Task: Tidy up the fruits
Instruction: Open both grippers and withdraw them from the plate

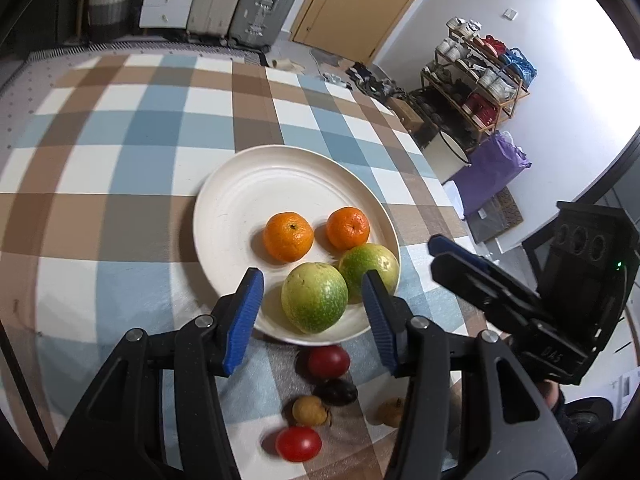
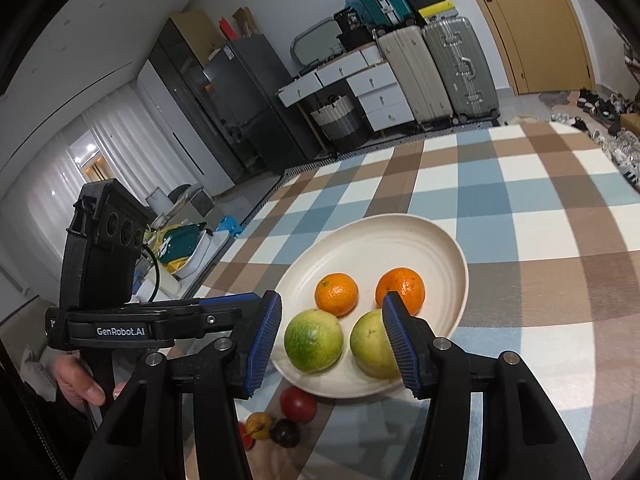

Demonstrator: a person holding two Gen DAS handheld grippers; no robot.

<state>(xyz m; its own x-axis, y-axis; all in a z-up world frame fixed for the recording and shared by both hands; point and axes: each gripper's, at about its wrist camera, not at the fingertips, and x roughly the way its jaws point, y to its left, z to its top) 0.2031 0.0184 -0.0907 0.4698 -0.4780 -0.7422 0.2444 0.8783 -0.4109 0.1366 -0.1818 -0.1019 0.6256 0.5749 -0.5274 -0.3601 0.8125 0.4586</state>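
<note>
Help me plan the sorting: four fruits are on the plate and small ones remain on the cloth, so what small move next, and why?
Probably lower the empty, open left gripper onto the nearest red fruit, which lies just off the plate rim; the right gripper is open and empty too.

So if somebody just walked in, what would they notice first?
Probably the white plate in the middle of the checked tablecloth, with two oranges at the back and two big green fruits at the front. Next, the little fruits lying on the cloth just off the plate's near edge. Both claws, left and right, stand open above the plate, holding nothing.
</note>
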